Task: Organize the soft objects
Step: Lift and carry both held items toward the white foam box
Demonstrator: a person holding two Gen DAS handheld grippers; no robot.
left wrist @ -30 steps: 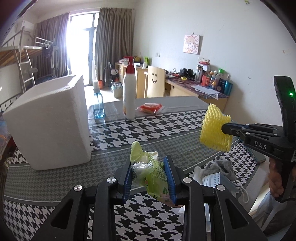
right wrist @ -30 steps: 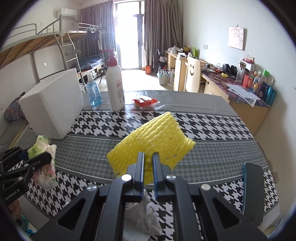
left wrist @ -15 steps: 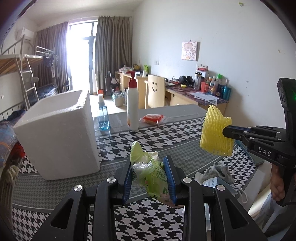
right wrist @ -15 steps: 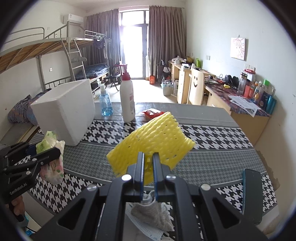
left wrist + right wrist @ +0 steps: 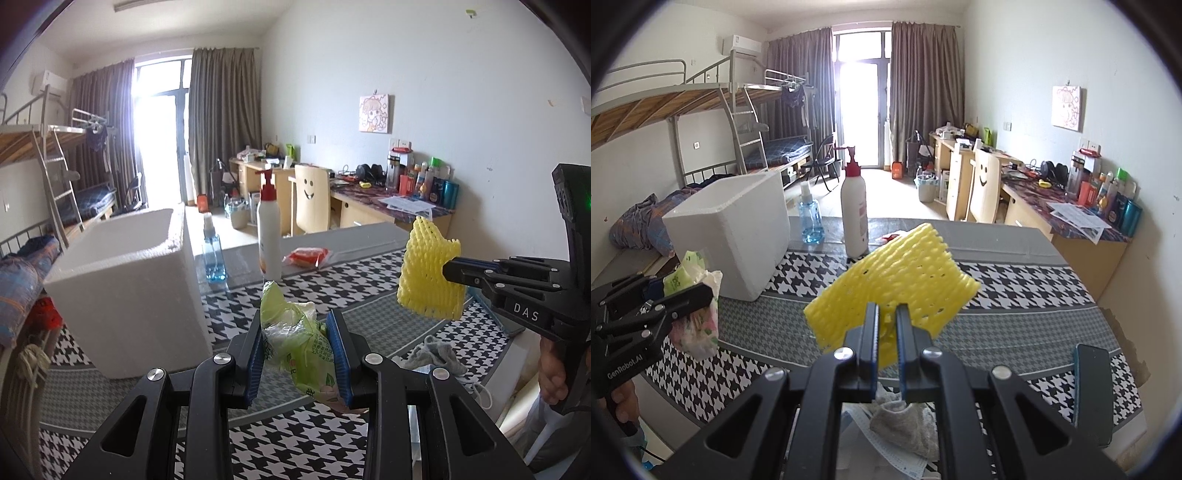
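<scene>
The left tongs (image 5: 299, 354) are partly closed on a crumpled green plastic bag (image 5: 295, 343), both blue pads pressing into its sides, and hold it in the air just in front of the white foam box (image 5: 125, 291). The right tongs (image 5: 886, 332) are nearly shut, pinching the lower edge of a yellow foam net (image 5: 894, 284), which stands up from the jaws, also in the air and well to the right of the box. Below them, nearer the person than the box, a grey sock (image 5: 905, 421) and a face mask (image 5: 882, 443) lie on the checked surface (image 5: 1015, 280). Beyond the box's right side stand a blue spray bottle (image 5: 212, 251) and a white pump bottle (image 5: 269, 236), with a red packet (image 5: 306, 256) just past them. The step in hand looks like carrying both soft things to the box, whose open top faces up. The next move probably calls for bringing each load over the rim in turn and opening the tongs there, the bag first since it is closer.
</scene>
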